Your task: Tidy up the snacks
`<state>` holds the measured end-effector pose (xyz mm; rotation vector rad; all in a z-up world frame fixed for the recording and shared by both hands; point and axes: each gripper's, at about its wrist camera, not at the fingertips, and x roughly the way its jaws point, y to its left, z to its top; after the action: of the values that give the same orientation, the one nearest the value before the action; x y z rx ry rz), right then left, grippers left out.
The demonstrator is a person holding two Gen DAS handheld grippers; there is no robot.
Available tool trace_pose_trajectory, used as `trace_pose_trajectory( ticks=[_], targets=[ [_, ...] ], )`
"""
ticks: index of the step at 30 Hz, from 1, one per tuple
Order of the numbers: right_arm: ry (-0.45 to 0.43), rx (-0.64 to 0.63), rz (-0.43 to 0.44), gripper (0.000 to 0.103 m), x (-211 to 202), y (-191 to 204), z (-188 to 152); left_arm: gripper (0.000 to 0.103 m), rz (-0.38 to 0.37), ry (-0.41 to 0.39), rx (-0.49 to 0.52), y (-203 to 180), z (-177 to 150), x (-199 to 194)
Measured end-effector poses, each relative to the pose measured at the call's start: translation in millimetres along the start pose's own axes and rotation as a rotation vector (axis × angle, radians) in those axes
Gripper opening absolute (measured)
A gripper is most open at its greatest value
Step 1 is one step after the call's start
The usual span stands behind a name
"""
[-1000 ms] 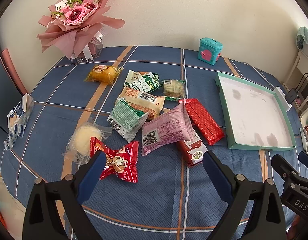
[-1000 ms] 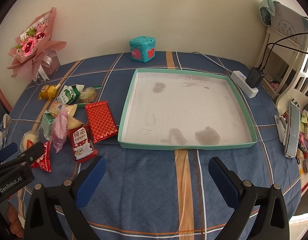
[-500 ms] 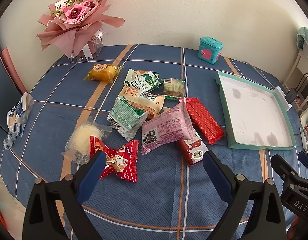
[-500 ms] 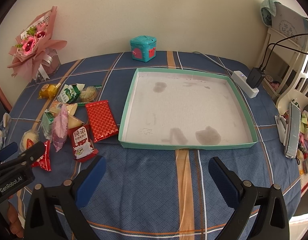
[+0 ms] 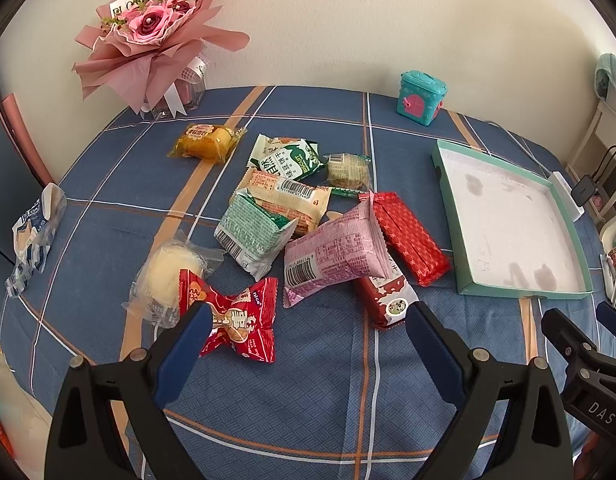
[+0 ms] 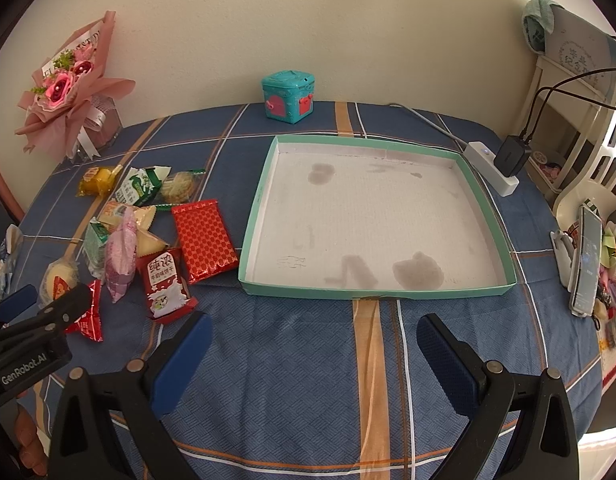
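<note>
Nothing is sorted yet: your tray [image 6: 488, 200] is empty, all snacks [image 5: 308, 220] lie on the worktop [image 6: 288, 380], and both grippers [image 5: 304, 322] [image 6: 310, 336] have fingers wide apart, holding nothing.

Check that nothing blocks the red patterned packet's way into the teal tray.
Nothing visible does. The red patterned packet lies flat on the tablecloth just left of the teal tray, with only bare cloth between them. The tray's low wall must be cleared. Both hand-held grippers are open and empty.

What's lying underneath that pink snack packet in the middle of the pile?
The pink packet rests on a dark red milk-biscuit packet, whose lower end sticks out. Its right edge overlaps the shiny red packet. Anything else beneath is covered.
</note>
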<state>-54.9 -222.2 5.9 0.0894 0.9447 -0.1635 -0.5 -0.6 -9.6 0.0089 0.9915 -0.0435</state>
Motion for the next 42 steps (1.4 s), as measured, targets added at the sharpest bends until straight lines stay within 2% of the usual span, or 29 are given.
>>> trace_pose_trajectory(
  ticks=[4,8,11,13,20,26,31,34,37,39,42],
  targets=[
    [-0.003,-0.001,0.071,0.103,0.7,6.3,6.0,0.097,0.010,-0.006,-0.033,20.1,10.5,-6.8],
    [-0.002,-0.042,0.136,0.102,6.0,28.0,15.4,0.097,0.033,-0.018,-0.117,61.1,20.2,-16.6],
    [0.028,-0.058,0.219,0.093,17.5,46.4,22.9,0.097,0.051,-0.005,-0.181,89.6,19.5,-15.6],
    [0.059,-0.077,0.240,0.091,29.5,60.5,24.2,0.097,0.049,0.014,-0.207,100.0,16.3,-9.8],
    [0.172,-0.129,0.285,0.072,77.7,95.4,22.1,0.089,0.014,0.135,-0.215,96.4,-0.7,36.1],
    [0.205,-0.184,0.283,0.060,102.9,116.4,20.6,0.082,-0.022,0.222,-0.235,87.5,-10.4,69.9],
    [0.225,-0.215,0.281,0.050,118.7,129.1,18.2,0.075,-0.048,0.256,-0.269,89.9,-13.1,85.3],
    [0.204,-0.273,0.247,0.045,121.2,139.9,16.9,0.072,-0.059,0.259,-0.285,90.9,-13.9,89.0],
    [0.194,-0.308,0.225,0.043,121.4,146.3,14.3,0.063,-0.058,0.247,-0.286,90.9,-13.4,89.2],
    [0.195,-0.316,0.222,0.042,121.3,149.1,14.7,0.050,-0.078,0.243,-0.294,91.5,-12.8,88.5],
    [0.199,-0.322,0.223,0.042,120.8,150.3,12.8,0.047,-0.090,0.243,-0.299,92.2,-10.0,87.4]
  ],
)
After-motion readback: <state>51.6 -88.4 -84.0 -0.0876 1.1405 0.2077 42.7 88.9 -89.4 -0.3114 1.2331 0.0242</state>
